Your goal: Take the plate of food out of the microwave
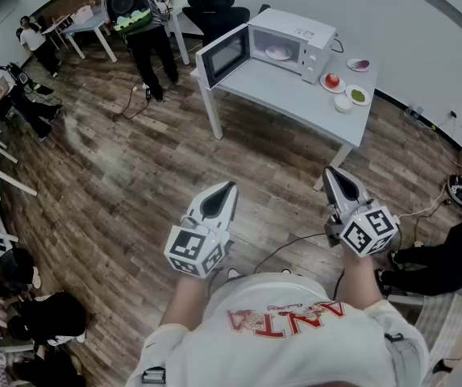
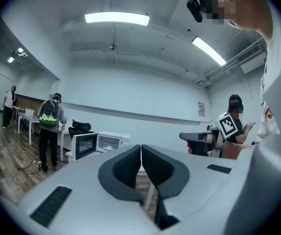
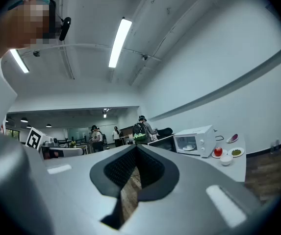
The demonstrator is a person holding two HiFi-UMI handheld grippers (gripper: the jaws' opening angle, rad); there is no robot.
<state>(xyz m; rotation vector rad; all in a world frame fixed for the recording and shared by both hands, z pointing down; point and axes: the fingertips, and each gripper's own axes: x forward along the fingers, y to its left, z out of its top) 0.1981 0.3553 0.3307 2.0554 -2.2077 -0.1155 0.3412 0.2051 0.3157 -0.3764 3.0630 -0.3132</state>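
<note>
The person holds two grippers, the left gripper (image 1: 227, 189) and the right gripper (image 1: 330, 174), side by side over the wooden floor (image 1: 134, 160), well apart from the white surface (image 1: 283, 97). Both point level toward it. In the left gripper view the two fingers (image 2: 126, 166) of the left gripper (image 2: 141, 146) are pressed together with nothing between them. The right gripper view shows the same: the two fingers (image 3: 121, 166) of the right gripper (image 3: 136, 147) are closed on each other and empty.

One white microwave (image 1: 299, 32) stands on the surface, its door (image 1: 224, 55) swung open to the left. The one plate of food (image 1: 278, 52) sits inside it, and shows in the cavity in both gripper views (image 2: 109, 146) (image 3: 188, 147).

Right of the microwave lie four dishes: a plate with a red fruit (image 1: 332, 81), a small white bowl (image 1: 343, 101), a plate with green food (image 1: 358, 95) and, nearer the wall, a plate with something purple (image 1: 359, 64).

One person with a backpack (image 1: 138, 18) stands beyond the surface's left end.
</note>
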